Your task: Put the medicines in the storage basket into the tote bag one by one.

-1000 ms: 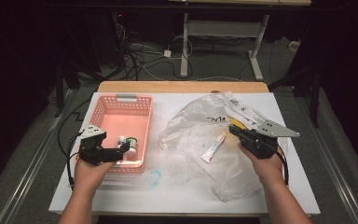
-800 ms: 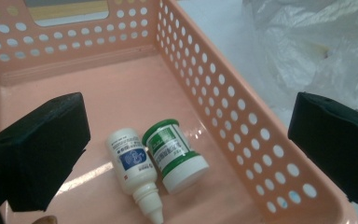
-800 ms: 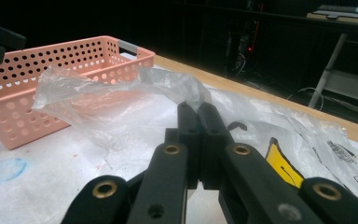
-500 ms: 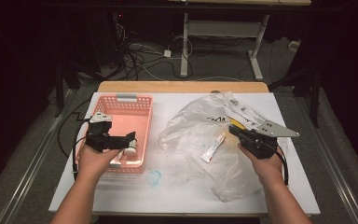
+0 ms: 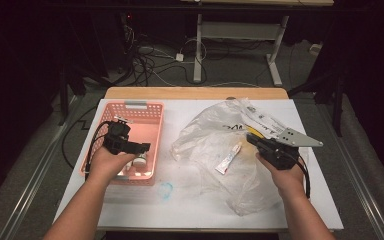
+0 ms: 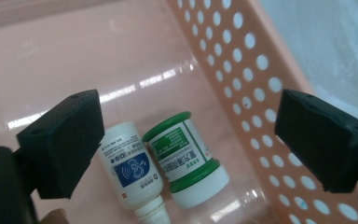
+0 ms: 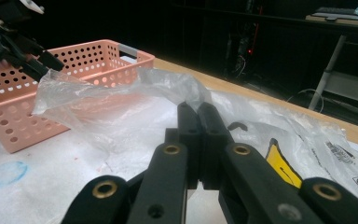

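L tool (image 6: 186,140) moved up over pink basket (image 5: 145,111), jaws wide but just narrowing, empty above two bottles (image 6: 168,163); R tool (image 7: 198,135) clamped shut, idle – pickup likely next

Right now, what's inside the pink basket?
Two small bottles lie side by side on the pink basket floor: a white dropper bottle with a blue label and a green-labelled white bottle. The open left gripper hovers over them; its hand covers the near-left corner.
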Motion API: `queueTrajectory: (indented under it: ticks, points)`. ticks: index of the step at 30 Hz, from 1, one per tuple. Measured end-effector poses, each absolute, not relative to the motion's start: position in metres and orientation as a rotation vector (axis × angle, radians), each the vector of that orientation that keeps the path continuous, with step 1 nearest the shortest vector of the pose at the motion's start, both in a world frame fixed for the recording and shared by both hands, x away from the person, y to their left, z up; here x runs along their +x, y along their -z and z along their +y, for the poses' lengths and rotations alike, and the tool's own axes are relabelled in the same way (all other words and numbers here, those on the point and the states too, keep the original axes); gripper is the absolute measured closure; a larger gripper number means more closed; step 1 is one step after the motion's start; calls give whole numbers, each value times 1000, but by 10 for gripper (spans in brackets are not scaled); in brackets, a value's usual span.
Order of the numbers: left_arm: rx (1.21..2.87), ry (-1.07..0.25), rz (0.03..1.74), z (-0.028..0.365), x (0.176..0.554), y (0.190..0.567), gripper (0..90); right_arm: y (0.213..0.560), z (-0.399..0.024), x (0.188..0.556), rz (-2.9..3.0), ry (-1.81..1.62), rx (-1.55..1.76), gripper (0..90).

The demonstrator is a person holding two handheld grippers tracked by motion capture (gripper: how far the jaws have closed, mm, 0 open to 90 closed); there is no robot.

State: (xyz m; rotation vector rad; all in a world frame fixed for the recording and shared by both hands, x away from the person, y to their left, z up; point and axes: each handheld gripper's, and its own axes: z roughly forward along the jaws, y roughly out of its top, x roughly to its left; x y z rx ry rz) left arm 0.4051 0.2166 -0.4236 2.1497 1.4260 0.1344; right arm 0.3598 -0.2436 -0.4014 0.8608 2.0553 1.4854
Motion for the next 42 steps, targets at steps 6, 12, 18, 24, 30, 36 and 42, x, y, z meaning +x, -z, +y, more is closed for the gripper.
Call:
queueTrajectory:
  ticks: [6, 12, 18, 24, 30, 36, 42]
  points:
    - [2206, -63, 1454, 213, 413, 428, 191, 401, -243, 360, 2054, -1486, 859, 900]
    - [2277, 21, 1520, 208, 420, 435, 264, 400, -244, 359, 2051, -1491, 858, 900]
    - [2281, 86, 1546, 206, 424, 438, 354, 400, -243, 358, 2051, -1488, 857, 900]
    - [2284, 116, 1545, 203, 425, 440, 397, 400, -243, 358, 2052, -1491, 855, 900]
    - [2323, 134, 1522, 194, 427, 441, 411, 401, -242, 358, 2056, -1486, 857, 900]
    - [2346, 152, 1517, 187, 430, 443, 446, 400, -243, 358, 2053, -1487, 855, 900]
    - [2355, 175, 1530, 186, 434, 448, 475, 401, -242, 359, 2053, -1486, 857, 900]
